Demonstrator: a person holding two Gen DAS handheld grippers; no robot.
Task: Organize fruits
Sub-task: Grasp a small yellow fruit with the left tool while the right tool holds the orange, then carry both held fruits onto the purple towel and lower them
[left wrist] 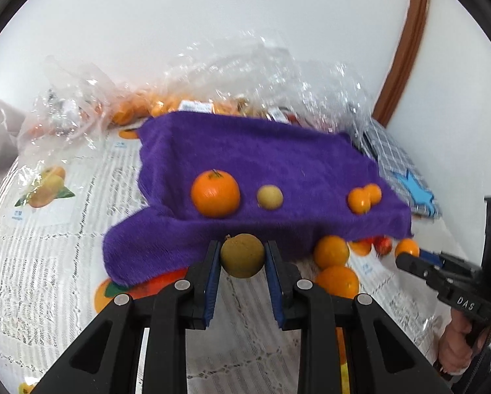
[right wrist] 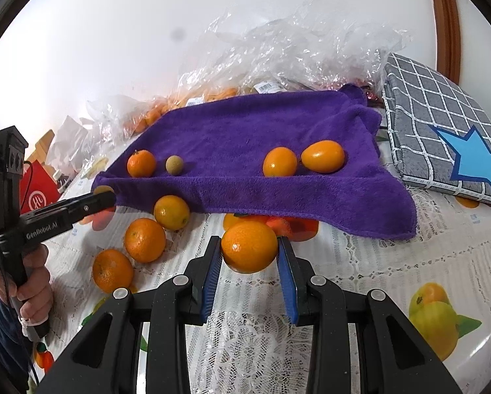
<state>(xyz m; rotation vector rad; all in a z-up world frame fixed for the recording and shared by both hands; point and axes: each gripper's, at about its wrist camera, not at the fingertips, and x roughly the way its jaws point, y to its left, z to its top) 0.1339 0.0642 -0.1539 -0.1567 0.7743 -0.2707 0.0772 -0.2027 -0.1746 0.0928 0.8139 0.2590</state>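
My left gripper is shut on a small brown-green round fruit, held just in front of the purple towel. On the towel lie a mandarin, a small yellow-brown fruit and two kumquats. My right gripper is shut on an orange kumquat at the towel's near edge. The right wrist view shows the mandarin, the small fruit and two kumquats on the towel, and the left gripper at the left.
Three loose oranges lie on the lace tablecloth in front of the towel. Clear plastic bags of fruit are piled behind it. A grey checked cushion with a blue star sits at the right. A red box stands far left.
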